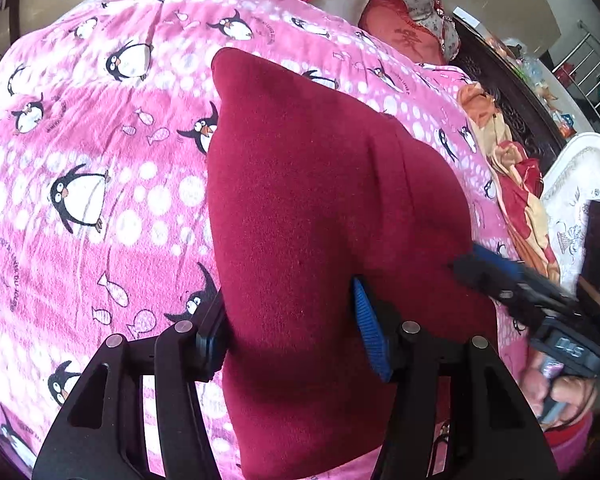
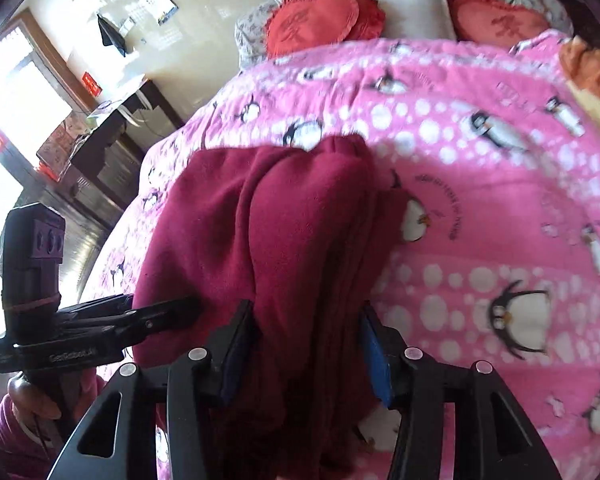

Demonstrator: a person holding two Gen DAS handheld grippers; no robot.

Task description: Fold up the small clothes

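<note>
Garment (image 1: 320, 208) on blanket (image 1: 100, 152); pillows (image 2: 312, 24) behind.

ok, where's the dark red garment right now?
The dark red garment lies mid-bed on the pink penguin blanket, its near edge pinched by both the left gripper and right gripper.

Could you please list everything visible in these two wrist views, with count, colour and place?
Dark red fleece garment: one, maroon, on the bed, bunched between both grippers.
Pink penguin-print blanket: one, pink and white, covering the bed.
Heart-shaped ruffled cushions: two, red, at the bed's head.
Plain pillow: one, white, between the cushions.
Crumpled cloth: one, orange and red, at the bed's right edge.
Dark desk: one, by the window wall.
Left gripper: black, blue pads, clamping the garment.
Right gripper: black, blue pads, clamping the garment.
</note>
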